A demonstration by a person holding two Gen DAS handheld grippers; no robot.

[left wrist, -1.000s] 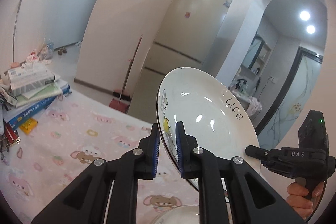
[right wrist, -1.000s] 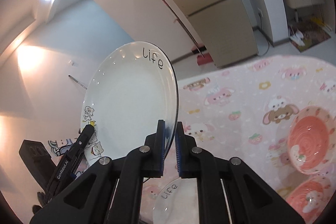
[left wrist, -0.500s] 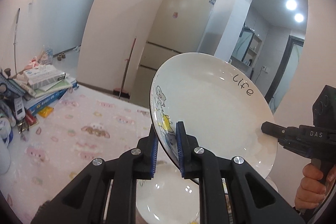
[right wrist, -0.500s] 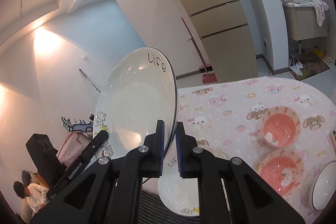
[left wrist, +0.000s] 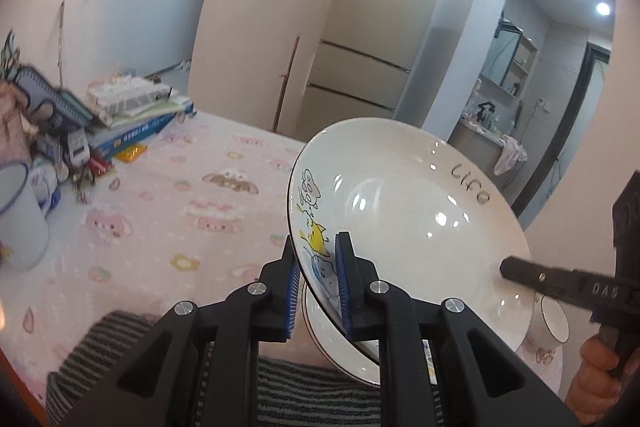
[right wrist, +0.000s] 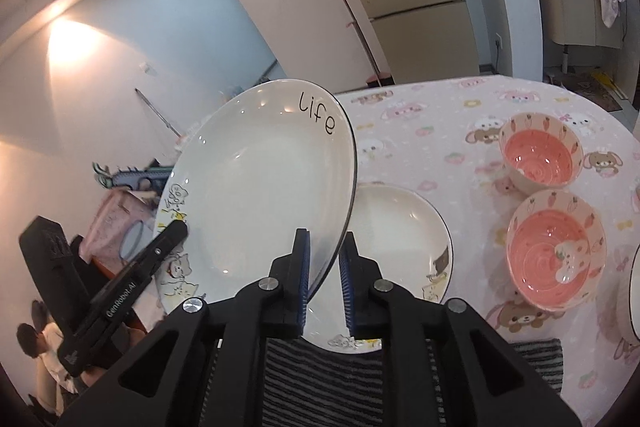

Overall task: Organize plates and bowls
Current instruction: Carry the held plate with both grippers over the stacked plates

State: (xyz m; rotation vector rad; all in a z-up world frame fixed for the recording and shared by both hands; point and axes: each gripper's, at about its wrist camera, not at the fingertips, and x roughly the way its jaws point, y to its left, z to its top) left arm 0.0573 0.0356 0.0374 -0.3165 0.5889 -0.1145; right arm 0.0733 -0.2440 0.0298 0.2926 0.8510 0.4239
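Observation:
A white plate (left wrist: 400, 219) lettered "Life", with cartoon cats, hangs tilted above the table. My left gripper (left wrist: 316, 247) is shut on its cat-decorated rim. My right gripper (right wrist: 325, 239) straddles the opposite rim (right wrist: 260, 187). Its jaws are opening, and a sliver of space shows beside the right pad (right wrist: 347, 275). A second, matching plate (right wrist: 404, 227) lies flat on the table right under the held one, partly hidden by it. The other gripper appears in each wrist view: the right gripper (left wrist: 516, 269) and the left gripper (right wrist: 176, 231).
Two pink bowls (right wrist: 538, 159) (right wrist: 556, 247) sit right of the flat plate, and a white bowl (right wrist: 634, 295) shows at the right edge. A striped cloth (right wrist: 320, 379) lies at the near table edge. A white mug (left wrist: 16, 223) and stacked books (left wrist: 132, 115) crowd the left end.
Both grippers have carried the plate down and across the table, so it now hangs just over the flat plate. The right gripper's pads have spread slightly.

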